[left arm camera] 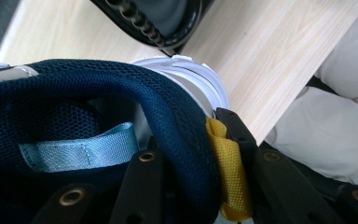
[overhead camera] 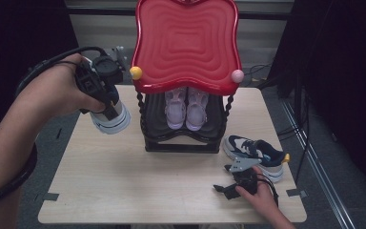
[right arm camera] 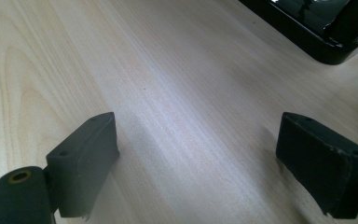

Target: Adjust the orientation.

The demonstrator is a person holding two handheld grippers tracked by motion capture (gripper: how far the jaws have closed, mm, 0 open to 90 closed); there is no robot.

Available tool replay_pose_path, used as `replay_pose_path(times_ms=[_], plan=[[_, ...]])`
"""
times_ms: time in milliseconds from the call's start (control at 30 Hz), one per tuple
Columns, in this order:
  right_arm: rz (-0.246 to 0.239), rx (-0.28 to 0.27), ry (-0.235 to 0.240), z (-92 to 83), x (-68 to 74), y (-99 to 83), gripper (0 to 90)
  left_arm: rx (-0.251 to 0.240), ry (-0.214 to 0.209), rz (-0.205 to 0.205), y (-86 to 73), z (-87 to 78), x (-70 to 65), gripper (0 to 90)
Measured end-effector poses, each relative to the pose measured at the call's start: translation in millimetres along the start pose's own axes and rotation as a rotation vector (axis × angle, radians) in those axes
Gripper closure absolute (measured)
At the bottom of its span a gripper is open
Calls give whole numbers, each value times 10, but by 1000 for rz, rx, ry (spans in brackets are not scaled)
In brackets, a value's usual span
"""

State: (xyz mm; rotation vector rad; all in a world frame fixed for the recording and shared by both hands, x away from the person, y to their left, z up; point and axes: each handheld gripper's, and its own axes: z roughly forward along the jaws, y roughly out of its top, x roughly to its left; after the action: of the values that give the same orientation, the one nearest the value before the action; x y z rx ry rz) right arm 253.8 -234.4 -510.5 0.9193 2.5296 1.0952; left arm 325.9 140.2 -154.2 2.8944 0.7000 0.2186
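My left gripper (overhead camera: 106,101) hangs above the table's left side, shut on the heel collar of a navy and white sneaker (overhead camera: 111,119). In the left gripper view one jaw sits inside the navy mesh collar (left arm camera: 168,107) and the other presses outside by the yellow heel tab (left arm camera: 228,163), with the left gripper (left arm camera: 191,149) clamped across it. The matching sneaker (overhead camera: 255,152) lies on the table at the right. My right gripper (overhead camera: 224,189) rests low on the table in front of it, open, and its fingers (right arm camera: 86,158) have only bare wood between them.
A black shoe rack (overhead camera: 181,143) with a red wavy top (overhead camera: 186,43) stands at the table's back middle and holds a pair of lilac shoes (overhead camera: 186,107) on its lower shelf. The rack's base (right arm camera: 317,28) lies ahead of the right gripper. Pale fabric (left arm camera: 335,126) shows beyond the table edge.
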Motion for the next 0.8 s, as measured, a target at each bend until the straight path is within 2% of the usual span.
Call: replay_pose_path(times_ms=[133, 267, 500, 567, 600, 800], plan=[[1, -3, -1, 6, 0, 2, 121, -21, 42, 32, 59, -110, -66, 728], [1, -1, -2, 6, 0, 3, 121, -31, 59, 52, 122, -177, -122, 729], [2, -1, -2, 6, 0, 3, 121, -45, 117, 106, 238, -298, -143, 729], [1, -1, -2, 6, 0, 3, 121, -54, 133, 109, 268, -325, -168, 729], [1, -1, -2, 6, 0, 3, 121, -52, 140, 127, 289, -343, -173, 729], [1, -1, -2, 6, 0, 3, 121, -69, 153, 160, 420, -408, -241, 729]])
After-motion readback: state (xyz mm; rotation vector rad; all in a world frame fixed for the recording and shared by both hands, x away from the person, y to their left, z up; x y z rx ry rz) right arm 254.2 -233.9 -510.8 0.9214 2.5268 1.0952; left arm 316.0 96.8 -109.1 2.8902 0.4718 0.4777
